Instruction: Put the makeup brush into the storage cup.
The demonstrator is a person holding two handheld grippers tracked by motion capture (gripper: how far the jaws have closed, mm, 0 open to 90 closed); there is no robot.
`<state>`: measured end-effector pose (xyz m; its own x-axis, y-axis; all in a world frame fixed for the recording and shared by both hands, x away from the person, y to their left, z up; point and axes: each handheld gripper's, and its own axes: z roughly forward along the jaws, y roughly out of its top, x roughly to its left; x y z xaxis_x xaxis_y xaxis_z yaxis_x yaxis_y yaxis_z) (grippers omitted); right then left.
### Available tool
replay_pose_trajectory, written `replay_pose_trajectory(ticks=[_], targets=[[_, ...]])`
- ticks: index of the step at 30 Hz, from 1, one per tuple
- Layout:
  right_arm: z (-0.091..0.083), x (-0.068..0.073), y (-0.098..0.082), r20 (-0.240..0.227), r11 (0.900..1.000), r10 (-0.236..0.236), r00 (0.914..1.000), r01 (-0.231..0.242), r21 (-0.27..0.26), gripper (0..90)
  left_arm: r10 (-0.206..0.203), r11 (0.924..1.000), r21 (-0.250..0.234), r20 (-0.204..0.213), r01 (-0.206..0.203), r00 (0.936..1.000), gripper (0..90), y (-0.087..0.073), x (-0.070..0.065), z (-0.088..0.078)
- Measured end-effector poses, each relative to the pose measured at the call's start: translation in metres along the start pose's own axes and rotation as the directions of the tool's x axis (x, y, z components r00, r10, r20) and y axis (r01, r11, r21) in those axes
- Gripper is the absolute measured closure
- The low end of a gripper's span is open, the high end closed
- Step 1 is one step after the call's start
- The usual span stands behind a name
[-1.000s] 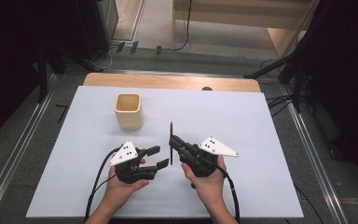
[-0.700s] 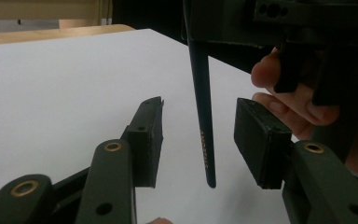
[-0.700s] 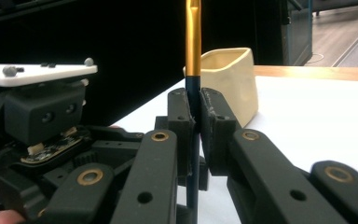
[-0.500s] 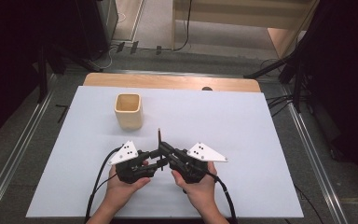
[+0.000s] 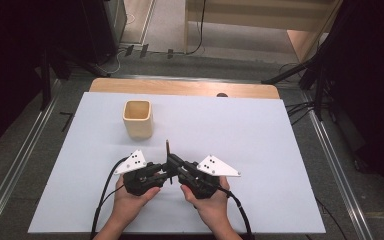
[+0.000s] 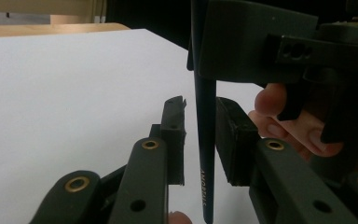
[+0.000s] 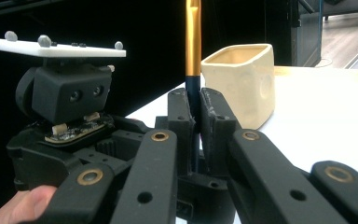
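Black and gold, the slim brush (image 7: 193, 56) stands upright, pinched in the right hand-held gripper (image 5: 171, 161) above the white tabletop (image 5: 260, 135), short of the cream cup (image 5: 138, 119). The left hand-held gripper (image 6: 200, 140) has just been closing around the lower handle, its pads not yet touching it. It should squeeze squarely before the right lets go. Since a second ago, the right hand has brought the brush leftward between the left jaws.
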<state>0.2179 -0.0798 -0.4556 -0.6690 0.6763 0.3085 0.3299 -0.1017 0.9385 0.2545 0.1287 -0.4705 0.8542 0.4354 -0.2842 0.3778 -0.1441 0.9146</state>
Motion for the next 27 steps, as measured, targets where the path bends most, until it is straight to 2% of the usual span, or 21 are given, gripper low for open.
replay_pose_trajectory(ticks=[5,9,10,11,13,14,16,19,21,22,24,27], targets=[[0.0,0.0,0.0,0.003,1.0,0.012,0.9999,-0.012,0.002,84.4,-0.004,1.0,-0.001,0.005,0.004,1.0,84.3,0.001,0.001,-0.002],[0.0,-0.001,0.0,0.008,1.0,0.021,0.9997,-0.021,0.008,83.9,-0.002,0.9999,0.014,0.003,0.002,1.0,84.9,0.001,0.002,-0.001],[-0.001,-0.001,0.0,0.014,0.999,0.037,0.9992,-0.037,0.016,80.4,0.001,0.9999,0.016,0.001,-0.001,1.0,85.0,0.001,0.002,-0.001],[-0.002,-0.001,0.003,0.035,0.997,0.071,0.9969,-0.071,0.01,65.5,0.005,0.9998,0.019,-0.001,-0.005,1.0,85.0,0.0,0.001,-0.001],[-0.003,-0.001,0.004,0.042,0.997,0.076,0.9963,-0.076,0.006,63.3,0.026,0.999,0.035,-0.008,-0.026,0.9996,85.1,-0.001,0.0,0.0],[-0.004,-0.002,0.007,0.052,0.995,0.094,0.9942,-0.095,0.009,61.1,0.037,0.9984,0.042,-0.01,-0.037,0.9993,85.1,-0.001,-0.001,0.001],[-0.004,-0.004,0.011,0.042,0.993,0.118,0.9921,-0.119,0.02,60.5,0.057,0.997,0.053,-0.011,-0.056,0.9983,85.1,-0.003,-0.004,0.004],[-0.004,-0.006,0.013,0.017,0.985,0.165,0.9861,-0.166,0.05,67.6,0.1,0.9917,0.083,-0.015,-0.098,0.9949,85.1,-0.005,-0.011,0.01],[-0.004,-0.007,0.013,0.025,0.981,0.179,0.9835,-0.18,0.075,79.2,0.123,0.9878,0.098,-0.018,-0.121,0.9922,85.1,-0.006,-0.014,0.012],[-0.004,-0.007,0.013,0.031,0.979,0.182,0.9829,-0.184,0.087,82.3,0.122,0.988,0.098,-0.018,-0.119,0.9924,85.0,-0.006,-0.014,0.012],[-0.005,-0.007,0.013,0.052,0.983,0.155,0.9866,-0.159,0.087,84.1,0.111,0.9896,0.093,-0.01,-0.11,0.9938,84.3,-0.006,-0.013,0.011],[-0.005,-0.007,0.013,0.052,0.984,0.149,0.9875,-0.153,0.086,84.2,0.085,0.994,0.069,-0.002,-0.084,0.9964,69.8,-0.004,-0.012,0.009]])
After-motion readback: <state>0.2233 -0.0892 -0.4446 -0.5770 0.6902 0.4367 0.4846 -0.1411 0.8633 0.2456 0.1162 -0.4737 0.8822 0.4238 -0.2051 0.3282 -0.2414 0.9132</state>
